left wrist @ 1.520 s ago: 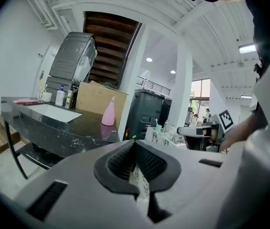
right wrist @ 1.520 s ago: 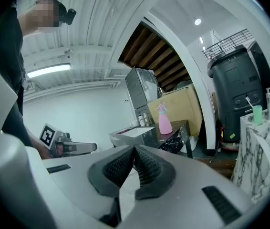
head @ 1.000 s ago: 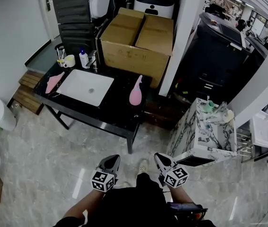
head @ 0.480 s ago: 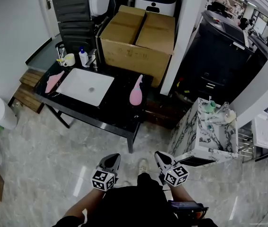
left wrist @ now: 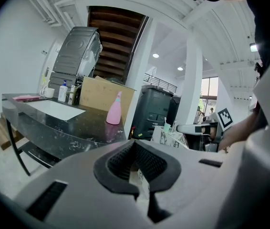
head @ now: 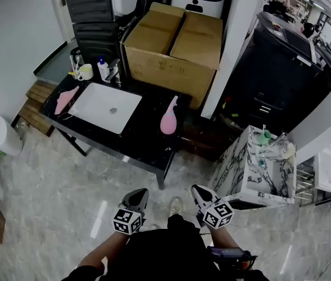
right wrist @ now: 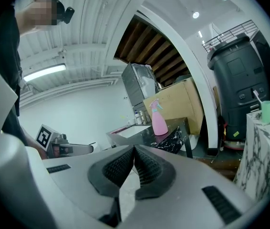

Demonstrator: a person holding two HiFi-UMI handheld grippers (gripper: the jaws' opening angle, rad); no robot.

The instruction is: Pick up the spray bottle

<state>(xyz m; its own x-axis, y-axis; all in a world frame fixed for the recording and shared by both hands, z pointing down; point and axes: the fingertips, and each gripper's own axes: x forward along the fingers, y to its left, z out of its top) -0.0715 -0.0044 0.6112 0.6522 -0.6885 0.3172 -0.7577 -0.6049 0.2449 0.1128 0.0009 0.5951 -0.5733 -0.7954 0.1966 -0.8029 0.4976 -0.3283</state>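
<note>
Spray bottle (head: 169,117) stands far off, trigger indistinct.

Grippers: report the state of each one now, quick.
Left gripper: closed, holding nothing.
Right gripper: closed, holding nothing.

Spray bottle (head: 168,119) distant in all three views

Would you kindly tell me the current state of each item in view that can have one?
Left gripper: shut, nothing between its jaws.
Right gripper: shut, nothing between its jaws.
Spray bottle: standing upright on the black table, untouched.
Cardboard box: top flaps closed.
</note>
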